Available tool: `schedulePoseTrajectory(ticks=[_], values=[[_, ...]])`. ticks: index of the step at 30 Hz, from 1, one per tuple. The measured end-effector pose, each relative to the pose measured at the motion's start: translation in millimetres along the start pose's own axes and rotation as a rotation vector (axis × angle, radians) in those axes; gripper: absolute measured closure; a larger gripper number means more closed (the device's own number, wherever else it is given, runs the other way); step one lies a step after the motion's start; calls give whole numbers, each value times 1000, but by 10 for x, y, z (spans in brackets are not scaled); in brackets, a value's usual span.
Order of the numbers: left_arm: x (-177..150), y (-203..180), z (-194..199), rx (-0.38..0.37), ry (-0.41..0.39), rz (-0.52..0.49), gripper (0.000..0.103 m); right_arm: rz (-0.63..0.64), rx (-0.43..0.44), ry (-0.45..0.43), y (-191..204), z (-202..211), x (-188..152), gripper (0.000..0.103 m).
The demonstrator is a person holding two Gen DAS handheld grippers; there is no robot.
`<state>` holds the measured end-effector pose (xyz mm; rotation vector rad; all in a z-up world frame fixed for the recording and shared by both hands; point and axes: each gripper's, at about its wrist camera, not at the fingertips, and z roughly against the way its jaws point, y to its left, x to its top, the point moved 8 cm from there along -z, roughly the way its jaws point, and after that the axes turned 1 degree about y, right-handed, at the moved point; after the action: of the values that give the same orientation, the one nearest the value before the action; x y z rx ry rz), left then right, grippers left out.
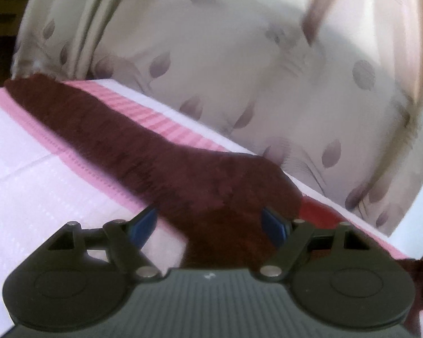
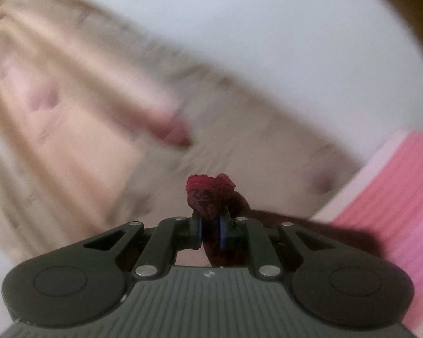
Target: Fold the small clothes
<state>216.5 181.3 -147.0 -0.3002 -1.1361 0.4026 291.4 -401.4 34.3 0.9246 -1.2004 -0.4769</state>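
**A:** What surrounds the work, and does anything block it?

**B:** Behind the bed point(image 1: 19, 169) hangs a pale curtain point(image 1: 225, 56) printed with grey leaf shapes, falling in folds across most of the left wrist view. The bed carries a white cover with a pink striped band point(image 1: 160, 118) running along its far edge. Nothing stands between the left gripper point(image 1: 211, 225) and the cloth. Only its own black body fills the bottom of that view.

**A:** And the garment?

**B:** One dark maroon garment point(image 1: 143, 157), fuzzy in texture, lies stretched in a long strip across the pink band, from the far left corner of the bed toward the camera. It widens just ahead of the left gripper and passes between its two blue pads point(image 1: 143, 225).

**A:** Is the left one gripping it?

**B:** No. Its jaws stand wide apart, one on each side of the cloth, and neither pad presses on it.

**A:** The right gripper?

**B:** The right gripper point(image 2: 211, 228) has its jaws nearly together, pinching a bunched end of the same maroon cloth point(image 2: 208, 194). A crumpled tuft pokes out above the fingertips, brighter red at the top, and the rest trails off to the right toward the pink band point(image 2: 394, 197).

**A:** What lies beyond it?

**B:** That view is heavily smeared. It is probably the same curtain point(image 2: 84, 98) and a white wall point(image 2: 296, 42), though the blur leaves the details unclear.

**A:** The count?

**B:** One garment, two grippers, one bed, one curtain.
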Motion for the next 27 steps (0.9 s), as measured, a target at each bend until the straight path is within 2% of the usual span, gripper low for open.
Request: schedulePoseTrajectory(ticks=[6,13,21,27], values=[[-3,-20,26,3,-20,-20,22,-65,100,130,369,-600,-813,87],[-3,3,19,19,-17,-8,22,-99,160,249,625,-933,-1647,87],[-3,34,7,30,-15,11,22,-53,128,375,805,-1254,-2376,87],[-7,46,13,25,-14,22,22,-27,94,413,854,-1415,-2667,87]])
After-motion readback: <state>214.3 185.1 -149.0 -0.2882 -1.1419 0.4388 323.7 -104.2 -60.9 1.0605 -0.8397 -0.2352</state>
